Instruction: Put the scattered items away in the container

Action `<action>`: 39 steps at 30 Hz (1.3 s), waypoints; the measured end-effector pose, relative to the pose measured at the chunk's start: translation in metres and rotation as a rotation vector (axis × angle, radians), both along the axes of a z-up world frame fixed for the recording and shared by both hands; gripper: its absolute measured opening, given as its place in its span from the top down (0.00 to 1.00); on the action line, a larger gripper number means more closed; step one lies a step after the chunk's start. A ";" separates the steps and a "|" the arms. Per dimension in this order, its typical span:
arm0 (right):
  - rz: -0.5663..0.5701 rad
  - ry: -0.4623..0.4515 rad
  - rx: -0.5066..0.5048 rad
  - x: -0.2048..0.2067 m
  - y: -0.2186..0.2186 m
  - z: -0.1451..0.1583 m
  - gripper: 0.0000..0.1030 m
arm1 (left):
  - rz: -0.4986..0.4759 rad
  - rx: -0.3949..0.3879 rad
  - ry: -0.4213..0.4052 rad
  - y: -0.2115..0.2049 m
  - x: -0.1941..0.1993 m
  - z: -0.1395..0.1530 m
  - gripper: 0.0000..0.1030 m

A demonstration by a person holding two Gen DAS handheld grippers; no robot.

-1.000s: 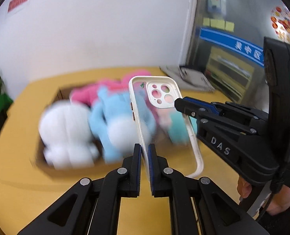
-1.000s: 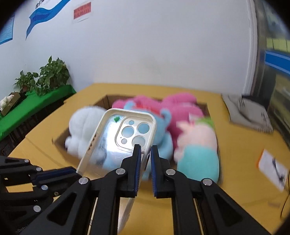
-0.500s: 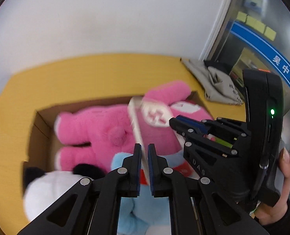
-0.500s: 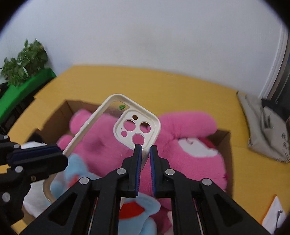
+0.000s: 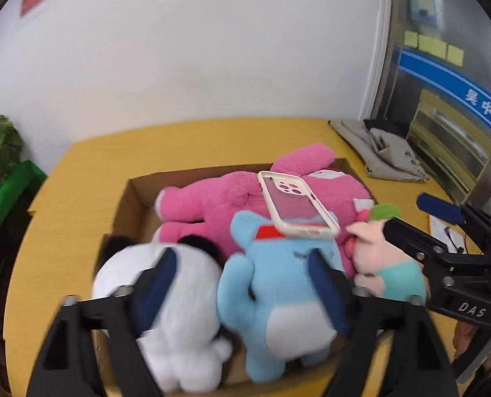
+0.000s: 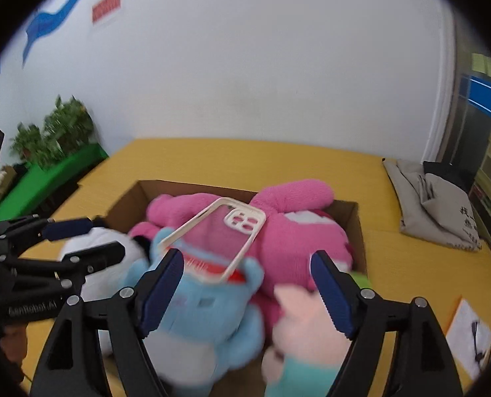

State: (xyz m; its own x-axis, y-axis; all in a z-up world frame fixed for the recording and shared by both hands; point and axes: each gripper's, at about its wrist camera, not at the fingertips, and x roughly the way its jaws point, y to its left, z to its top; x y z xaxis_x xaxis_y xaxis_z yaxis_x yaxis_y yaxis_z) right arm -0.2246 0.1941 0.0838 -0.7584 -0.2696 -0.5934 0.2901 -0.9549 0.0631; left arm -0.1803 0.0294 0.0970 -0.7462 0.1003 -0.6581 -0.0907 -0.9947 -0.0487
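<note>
The phone case [image 5: 297,207] is laid on the pink plush [image 5: 212,205] and blue plush [image 5: 278,284] inside the cardboard box [image 5: 136,195] — both the left gripper [image 5: 242,284] and right gripper [image 6: 247,289] are spread wide, nothing gripped.

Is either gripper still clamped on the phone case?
No: the phone case lies free on the plush toys, and both grippers stand open.

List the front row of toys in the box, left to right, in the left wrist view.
White plush → blue plush → pale pink plush.
</note>
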 end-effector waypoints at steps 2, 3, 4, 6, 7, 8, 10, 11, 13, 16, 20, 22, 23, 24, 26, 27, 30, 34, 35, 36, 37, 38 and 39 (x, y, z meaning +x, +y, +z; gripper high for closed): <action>-0.011 0.022 -0.017 0.041 0.008 0.001 0.22 | -0.001 0.022 0.051 -0.009 0.041 -0.001 0.00; -0.023 0.031 -0.020 0.059 0.011 -0.001 0.22 | -0.002 0.032 0.064 -0.012 0.058 -0.004 0.00; -0.036 0.037 -0.024 0.073 0.013 -0.002 0.22 | 0.000 0.038 0.074 -0.014 0.074 -0.007 0.00; -0.070 0.042 -0.027 0.104 0.015 -0.007 0.22 | 0.028 0.045 0.079 -0.017 0.100 -0.016 0.00; -0.082 0.048 -0.022 0.118 0.013 -0.009 0.22 | 0.048 0.055 0.079 -0.020 0.113 -0.020 0.00; -0.082 0.057 -0.012 0.131 0.010 -0.012 0.22 | 0.064 0.070 0.080 -0.022 0.125 -0.025 0.00; -0.069 0.071 0.017 0.155 0.005 -0.018 0.22 | 0.090 0.097 0.076 -0.025 0.144 -0.036 0.00; -0.066 0.074 0.031 0.164 0.003 -0.021 0.22 | 0.096 0.100 0.074 -0.025 0.150 -0.040 0.00; -0.049 0.058 0.038 0.175 -0.001 -0.028 0.22 | 0.103 0.095 0.073 -0.021 0.161 -0.046 0.00; -0.023 0.033 0.024 0.191 -0.002 -0.035 0.22 | 0.107 0.098 0.079 -0.015 0.175 -0.050 0.00; -0.027 0.040 0.029 0.206 -0.002 -0.038 0.22 | 0.098 0.079 0.090 -0.011 0.188 -0.049 0.00; -0.038 0.039 0.019 0.211 -0.001 -0.038 0.22 | 0.087 0.064 0.092 -0.008 0.191 -0.048 0.00; -0.046 0.037 0.016 0.212 0.001 -0.039 0.22 | 0.082 0.059 0.093 -0.007 0.192 -0.048 0.00; -0.053 0.035 0.014 0.214 0.002 -0.040 0.22 | 0.074 0.056 0.092 -0.005 0.193 -0.048 0.00; -0.061 0.035 0.016 0.216 0.003 -0.041 0.22 | 0.056 0.056 0.080 -0.002 0.194 -0.050 0.00; -0.064 0.035 0.019 0.218 0.004 -0.041 0.22 | 0.047 0.057 0.072 -0.001 0.194 -0.052 0.00; -0.074 0.033 0.019 0.220 0.006 -0.043 0.22 | 0.034 0.058 0.069 0.002 0.195 -0.053 0.00; -0.085 0.034 0.028 0.222 0.007 -0.045 0.22 | 0.034 0.056 0.068 0.003 0.197 -0.054 0.00; -0.085 0.032 0.029 0.222 0.007 -0.045 0.22 | 0.037 0.057 0.067 0.003 0.198 -0.054 0.00; -0.082 0.031 0.030 0.222 0.006 -0.046 0.22 | 0.040 0.057 0.065 0.002 0.199 -0.054 0.00; -0.080 0.031 0.031 0.222 0.004 -0.047 0.22 | 0.044 0.057 0.063 0.001 0.200 -0.055 0.00; -0.079 0.033 0.033 0.221 0.003 -0.047 0.22 | 0.049 0.055 0.061 -0.001 0.201 -0.056 0.00; -0.076 0.034 0.033 0.222 0.002 -0.047 0.22 | 0.054 0.054 0.060 -0.002 0.201 -0.056 0.00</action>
State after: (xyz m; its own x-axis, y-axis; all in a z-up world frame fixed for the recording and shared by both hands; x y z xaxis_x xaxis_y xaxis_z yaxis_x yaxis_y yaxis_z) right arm -0.0030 0.1959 0.0365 -0.7958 -0.1913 -0.5746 0.2179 -0.9757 0.0230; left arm 0.0208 0.0274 0.0406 -0.7891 0.0933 -0.6072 -0.0416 -0.9943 -0.0987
